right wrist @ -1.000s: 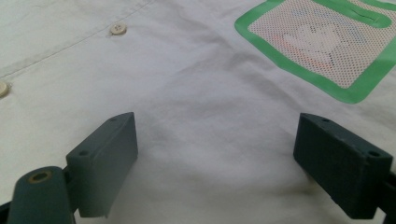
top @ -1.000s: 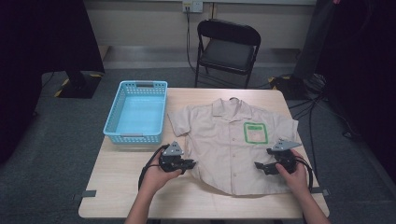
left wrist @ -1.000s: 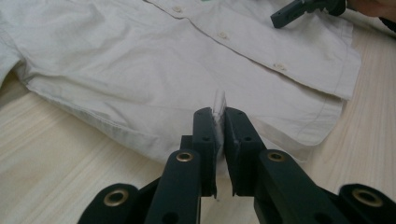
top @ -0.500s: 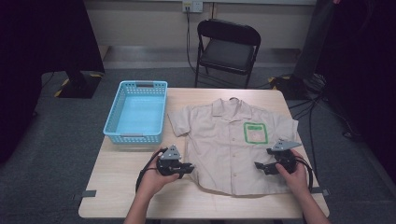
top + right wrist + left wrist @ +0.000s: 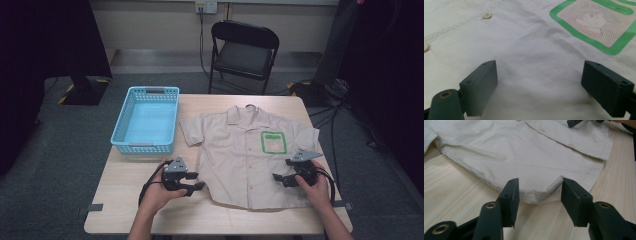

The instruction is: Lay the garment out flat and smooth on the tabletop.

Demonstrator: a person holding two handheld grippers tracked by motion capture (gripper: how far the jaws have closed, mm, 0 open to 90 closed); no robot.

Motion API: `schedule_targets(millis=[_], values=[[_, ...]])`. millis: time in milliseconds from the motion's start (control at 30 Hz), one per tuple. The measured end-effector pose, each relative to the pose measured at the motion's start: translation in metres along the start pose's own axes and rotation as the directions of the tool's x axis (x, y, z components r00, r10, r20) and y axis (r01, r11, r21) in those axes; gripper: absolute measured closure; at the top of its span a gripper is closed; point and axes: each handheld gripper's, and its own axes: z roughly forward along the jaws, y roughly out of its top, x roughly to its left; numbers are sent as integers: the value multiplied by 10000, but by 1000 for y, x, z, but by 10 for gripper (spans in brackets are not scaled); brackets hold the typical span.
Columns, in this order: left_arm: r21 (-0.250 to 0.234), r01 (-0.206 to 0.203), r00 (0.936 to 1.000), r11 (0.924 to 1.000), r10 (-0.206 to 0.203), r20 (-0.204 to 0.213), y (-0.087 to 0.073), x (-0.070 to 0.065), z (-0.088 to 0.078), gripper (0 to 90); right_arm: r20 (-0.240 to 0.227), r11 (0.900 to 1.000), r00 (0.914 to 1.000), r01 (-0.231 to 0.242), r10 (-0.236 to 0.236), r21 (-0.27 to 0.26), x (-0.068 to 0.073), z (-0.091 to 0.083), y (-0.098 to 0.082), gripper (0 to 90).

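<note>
- The beige shirt (image 5: 250,155) lies flat and face up on the surface (image 5: 125,200), buttoned, both sleeves spread out. No fold in it anywhere yet, so I'd say the real work hasn't started.
- Left tongs (image 5: 196,186) sit right at the shirt's lower left corner. In the left gripper view the tongs (image 5: 537,195) have just been opening: the hem corner (image 5: 555,185) is between the jaws, a little flap brushing one pad, but nothing's pinched.
- Right tongs (image 5: 277,178) are over the shirt's lower right part, below the green patch (image 5: 273,142). The right gripper view has those tongs (image 5: 539,85) wide apart, with bare fabric in front of them and the patch (image 5: 599,22) further ahead. No grip there either.
- Blue basket (image 5: 147,120) is well beyond the left tongs, nothing in it.
- My guess at what's left: basically everything. Grab, fold, and probably drop it in the basket.
</note>
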Motion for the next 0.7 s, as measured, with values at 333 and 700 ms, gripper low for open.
schedule_targets(millis=[333, 700], values=[[-151, 234, 9997, 9996, -236, -100, -5, 3, -9, 264, -1, 10000, 10000, 0, 0, 1, 0, 0, 0, 129], [-102, 241, 9973, 9997, -248, -697, -18, 16, -18, 149, -4, 10000, 10000, -1, 1, 2, 0, 0, 0, 129]])
